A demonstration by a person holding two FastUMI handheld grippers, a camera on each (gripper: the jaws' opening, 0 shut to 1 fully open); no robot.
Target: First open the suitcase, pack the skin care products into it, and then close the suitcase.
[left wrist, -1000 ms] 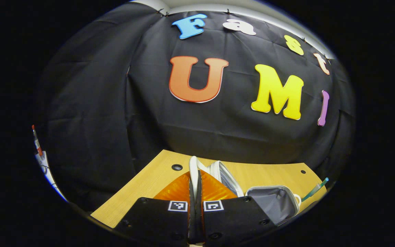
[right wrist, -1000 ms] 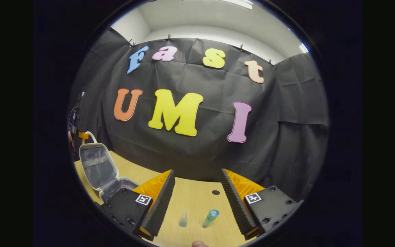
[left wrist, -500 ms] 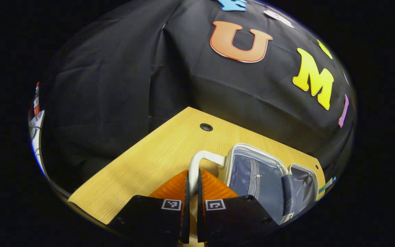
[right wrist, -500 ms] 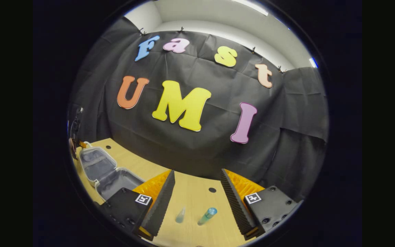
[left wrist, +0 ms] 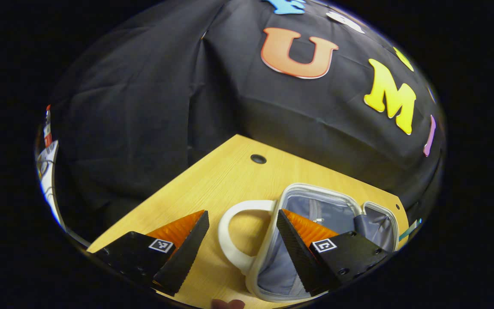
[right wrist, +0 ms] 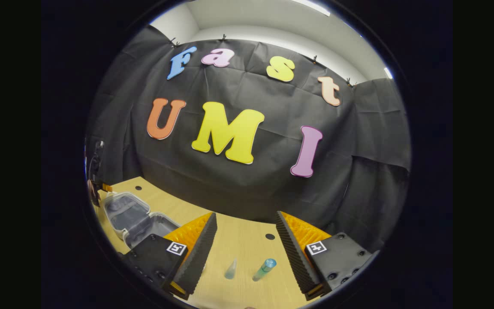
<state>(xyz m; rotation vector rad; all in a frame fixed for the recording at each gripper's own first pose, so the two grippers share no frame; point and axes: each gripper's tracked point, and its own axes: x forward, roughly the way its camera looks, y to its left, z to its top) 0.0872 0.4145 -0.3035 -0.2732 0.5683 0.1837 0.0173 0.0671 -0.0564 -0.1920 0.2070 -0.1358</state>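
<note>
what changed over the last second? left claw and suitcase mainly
The left claw was shut on the suitcase handle and swung the lid down until the suitcase lay open flat on the table; it has now let go, jaws wide apart either side of the handle. The right claw stayed open above the two small bottles, which have not moved.

Suitcase handle [left wrist: 234, 234] between parted fingers

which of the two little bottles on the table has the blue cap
The taller teal bottle, lying nearer the right gripper's right finger. The other bottle is smaller, clear and pointed.
</note>
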